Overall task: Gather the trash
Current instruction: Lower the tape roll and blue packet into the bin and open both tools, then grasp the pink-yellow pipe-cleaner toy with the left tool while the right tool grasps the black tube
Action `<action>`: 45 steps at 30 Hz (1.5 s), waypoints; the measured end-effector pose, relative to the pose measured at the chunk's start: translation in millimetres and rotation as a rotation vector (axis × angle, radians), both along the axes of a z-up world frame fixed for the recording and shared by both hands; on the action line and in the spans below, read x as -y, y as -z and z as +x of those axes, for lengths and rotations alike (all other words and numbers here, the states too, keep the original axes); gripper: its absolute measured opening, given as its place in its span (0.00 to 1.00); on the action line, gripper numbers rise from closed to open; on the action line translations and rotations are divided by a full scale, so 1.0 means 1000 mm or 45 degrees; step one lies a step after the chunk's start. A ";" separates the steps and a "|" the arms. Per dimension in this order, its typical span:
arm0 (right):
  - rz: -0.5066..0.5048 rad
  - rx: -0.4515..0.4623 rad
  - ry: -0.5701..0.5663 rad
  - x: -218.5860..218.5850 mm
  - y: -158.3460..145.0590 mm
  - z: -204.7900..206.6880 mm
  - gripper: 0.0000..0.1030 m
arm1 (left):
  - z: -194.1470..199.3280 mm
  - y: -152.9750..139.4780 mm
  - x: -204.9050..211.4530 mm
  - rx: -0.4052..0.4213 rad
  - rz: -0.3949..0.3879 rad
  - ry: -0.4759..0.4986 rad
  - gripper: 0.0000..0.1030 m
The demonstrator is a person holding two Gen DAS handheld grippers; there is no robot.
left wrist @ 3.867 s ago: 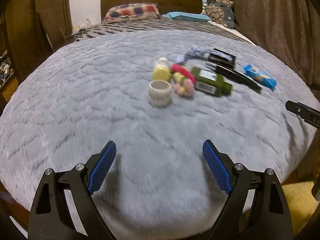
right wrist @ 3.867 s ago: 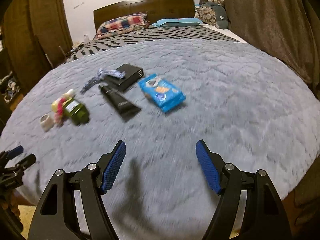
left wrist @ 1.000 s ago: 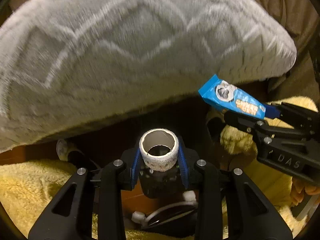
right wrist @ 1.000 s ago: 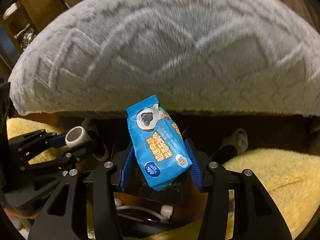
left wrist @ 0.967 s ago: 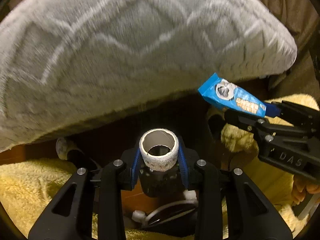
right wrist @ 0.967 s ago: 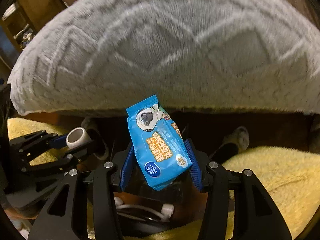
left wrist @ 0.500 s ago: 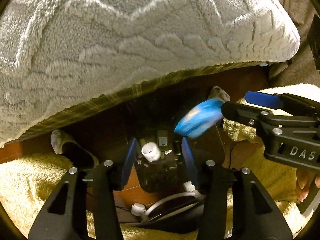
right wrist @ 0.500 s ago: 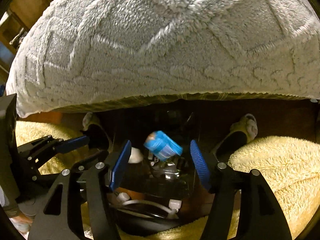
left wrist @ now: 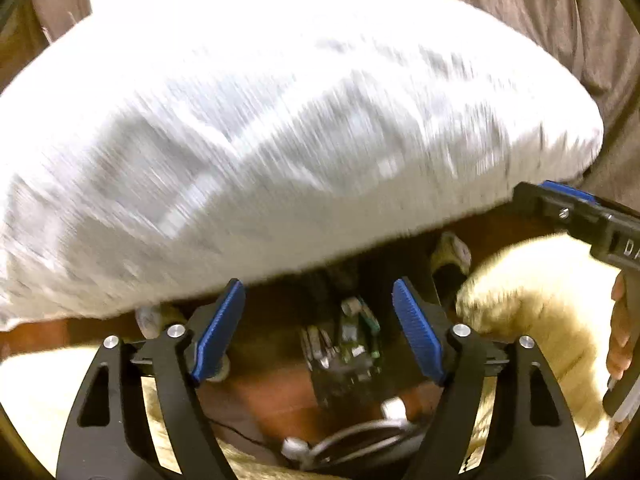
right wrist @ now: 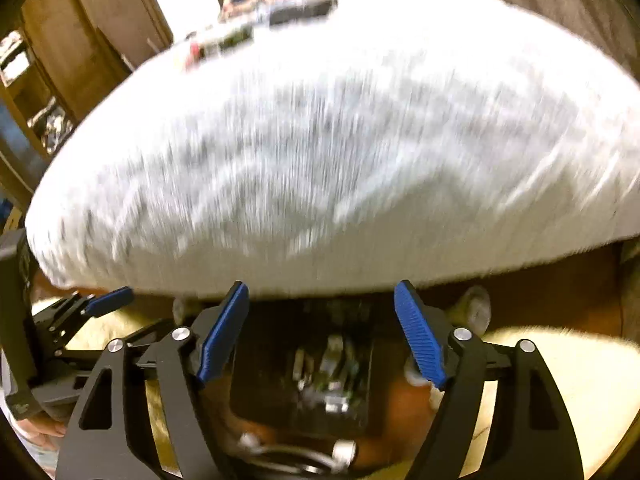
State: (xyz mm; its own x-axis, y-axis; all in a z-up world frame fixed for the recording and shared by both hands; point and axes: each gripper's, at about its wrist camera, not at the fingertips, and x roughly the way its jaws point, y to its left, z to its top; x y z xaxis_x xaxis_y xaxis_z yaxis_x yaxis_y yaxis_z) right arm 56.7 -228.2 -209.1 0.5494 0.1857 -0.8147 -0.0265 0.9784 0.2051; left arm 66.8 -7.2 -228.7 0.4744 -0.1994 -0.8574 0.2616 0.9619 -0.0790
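Two grippers, each with two blue pads: the left gripper [left wrist: 318,308] and right gripper [right wrist: 322,312] have jaws spread, just opened, nothing between them. Below sits one dark bin [right wrist: 304,384], trash inside blurred. Grey bedspread [left wrist: 280,120] above, yellow rug [right wrist: 560,360] underfoot
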 end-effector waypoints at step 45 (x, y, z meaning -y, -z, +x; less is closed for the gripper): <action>-0.348 0.111 -0.167 -0.055 -0.051 0.280 0.54 | 0.243 -0.077 0.003 0.203 0.001 -0.115 0.39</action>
